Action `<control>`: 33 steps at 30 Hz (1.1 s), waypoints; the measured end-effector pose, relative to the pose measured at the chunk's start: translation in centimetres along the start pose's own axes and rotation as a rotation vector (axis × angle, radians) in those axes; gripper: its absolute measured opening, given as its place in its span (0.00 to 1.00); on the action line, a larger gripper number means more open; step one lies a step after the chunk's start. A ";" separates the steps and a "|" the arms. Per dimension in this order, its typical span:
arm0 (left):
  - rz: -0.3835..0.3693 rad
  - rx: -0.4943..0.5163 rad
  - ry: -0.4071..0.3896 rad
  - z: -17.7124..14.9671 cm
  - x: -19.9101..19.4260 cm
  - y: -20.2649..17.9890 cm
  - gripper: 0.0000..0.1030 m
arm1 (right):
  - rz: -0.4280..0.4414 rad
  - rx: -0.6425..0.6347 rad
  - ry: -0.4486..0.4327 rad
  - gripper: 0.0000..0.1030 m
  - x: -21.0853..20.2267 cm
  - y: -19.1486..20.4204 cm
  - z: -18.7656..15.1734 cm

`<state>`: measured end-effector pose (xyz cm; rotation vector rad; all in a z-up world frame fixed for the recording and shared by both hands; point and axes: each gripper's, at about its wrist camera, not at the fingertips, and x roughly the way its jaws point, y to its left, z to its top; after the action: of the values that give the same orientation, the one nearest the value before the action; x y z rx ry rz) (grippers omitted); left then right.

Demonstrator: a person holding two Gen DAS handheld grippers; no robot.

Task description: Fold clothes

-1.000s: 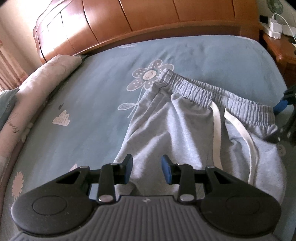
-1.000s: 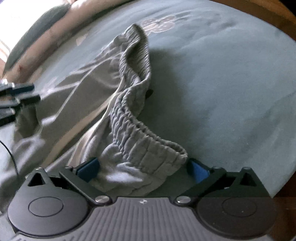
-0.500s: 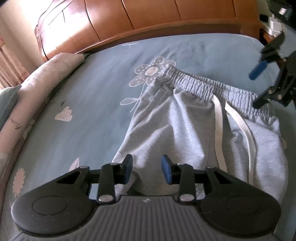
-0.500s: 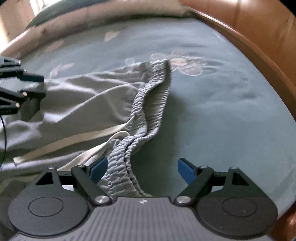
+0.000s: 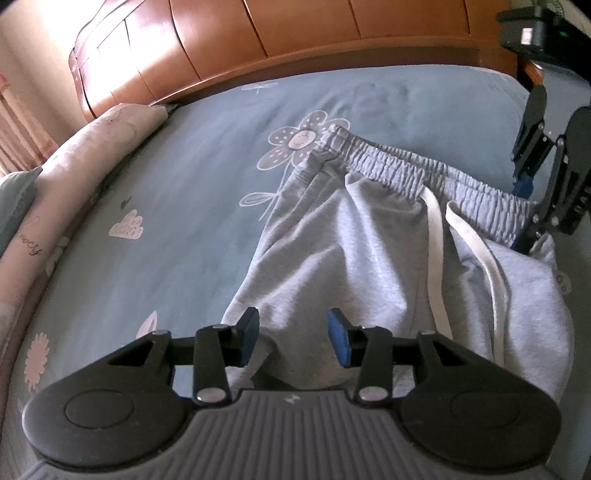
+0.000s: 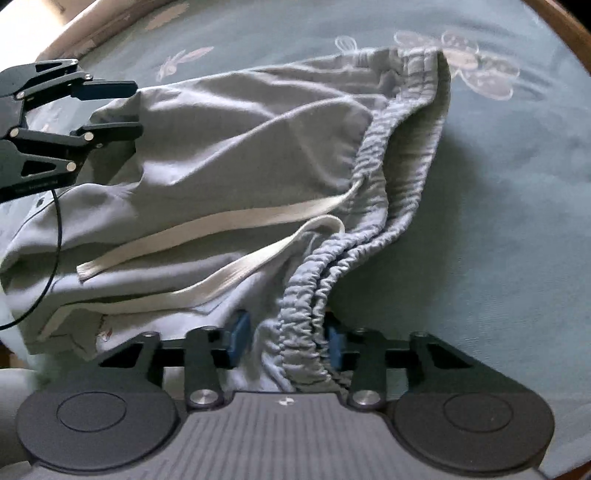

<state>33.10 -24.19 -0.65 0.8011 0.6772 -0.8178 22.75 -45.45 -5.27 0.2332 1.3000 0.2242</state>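
My left jaws (image 5: 291,338) hang low over the near end of the soft grey cotton sweatpants (image 5: 354,266), which lie spread on the blue bedsheet printed with white flowers (image 5: 177,229). These jaws are easing apart at a middling width; grey fabric shows in the gap between the blue pads (image 5: 249,336), but I cannot tell whether either pad touches it.

My right jaws (image 6: 286,341) are closing on the gathered elastic waistband of the sweatpants (image 6: 373,206). The bunched ribbing sits between the blue pads: the right pad presses against the folds, the left one looks just shy of the cloth. The waistband rises in a ridge from my jaws towards the far corner, which rests on a white flower print. Two flat off-white drawstring ends (image 6: 207,229) trail from the waistband across the grey front, side by side and slightly apart.

From the left wrist view my right jaws (image 5: 526,206) appear at the far right, tipped steeply down onto the waistband's end. A curved brown wooden headboard (image 5: 295,33) borders the bed beyond the sweatpants, and a long pale pink pillow (image 5: 70,173) runs along the left edge of the sheet.
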 end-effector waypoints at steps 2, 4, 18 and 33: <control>0.000 -0.001 0.001 0.0 0.0 0.0 0.41 | 0.025 0.041 0.014 0.22 0.0 -0.8 -0.1; -0.001 -0.002 0.001 0.0 0.0 0.0 0.41 | 0.048 0.079 0.022 0.18 -0.2 -1.5 -0.2; 0.001 -0.029 -0.003 0.4 -0.3 0.0 0.41 | -0.137 0.098 0.127 0.17 -1.3 -3.4 -1.8; 0.084 -0.160 0.090 -3.5 -5.7 4.6 0.41 | -0.258 0.054 0.011 0.62 -5.8 0.8 1.4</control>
<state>33.23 -17.21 3.48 0.7197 0.7741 -0.6460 22.59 -46.48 0.62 0.1081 1.3341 -0.0292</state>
